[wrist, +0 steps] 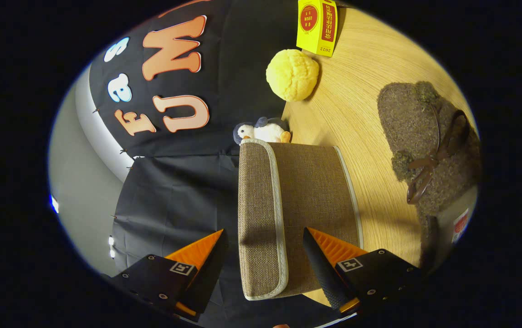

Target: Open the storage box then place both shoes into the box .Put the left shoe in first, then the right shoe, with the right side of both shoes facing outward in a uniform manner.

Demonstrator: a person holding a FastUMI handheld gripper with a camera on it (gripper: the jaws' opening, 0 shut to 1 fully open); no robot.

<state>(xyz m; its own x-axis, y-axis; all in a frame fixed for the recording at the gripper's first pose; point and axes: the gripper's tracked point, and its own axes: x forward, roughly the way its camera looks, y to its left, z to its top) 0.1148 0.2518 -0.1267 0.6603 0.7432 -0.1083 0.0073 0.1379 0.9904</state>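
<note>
Storage box [297, 214], brown woven fabric with pale piping, lid closed; contents not visible. It sits on the wooden worktop [370, 132]. Gripper [261, 255] spread wide, its fingers either side of the box's near end, gripping nothing; contact unclear. Fuzzy brown shoe [425, 141] well beside the box, partly cut off. Beyond the box: penguin toy [263, 131], yellow ball [292, 75], yellow carton [318, 25].

Closed woven storage box [297, 200], furry shoe [429, 141] beside
</note>
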